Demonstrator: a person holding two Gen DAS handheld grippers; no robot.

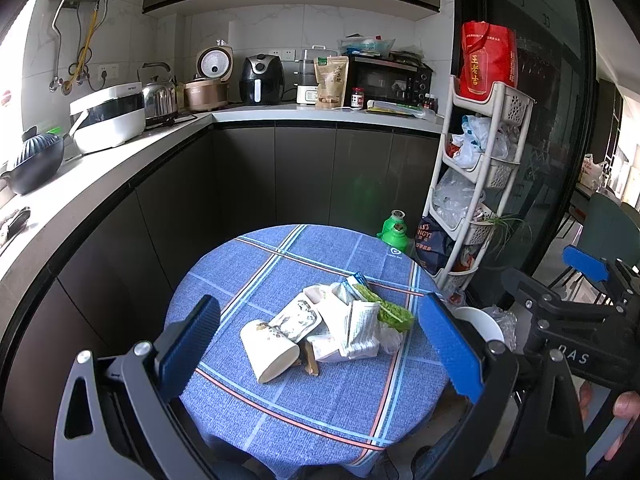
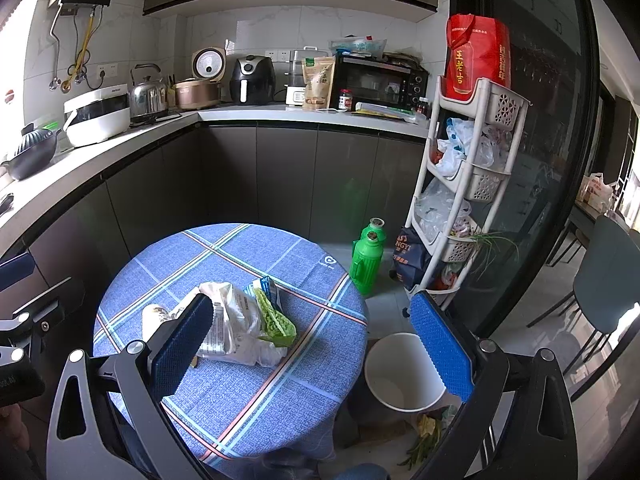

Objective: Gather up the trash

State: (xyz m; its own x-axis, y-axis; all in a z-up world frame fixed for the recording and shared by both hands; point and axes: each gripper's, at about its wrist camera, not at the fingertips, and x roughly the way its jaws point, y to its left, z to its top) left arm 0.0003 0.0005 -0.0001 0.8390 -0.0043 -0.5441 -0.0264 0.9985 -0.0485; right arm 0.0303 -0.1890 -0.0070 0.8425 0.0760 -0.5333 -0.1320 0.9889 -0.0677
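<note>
While both the left gripper [image 1: 320, 344] and right gripper [image 2: 312, 344] are held wide open and empty, trash [image 1: 328, 328] is seen piled mid-table [image 1: 280, 408], with a white bin [image 2: 404, 376] placed near right, likely to receive it.
</note>
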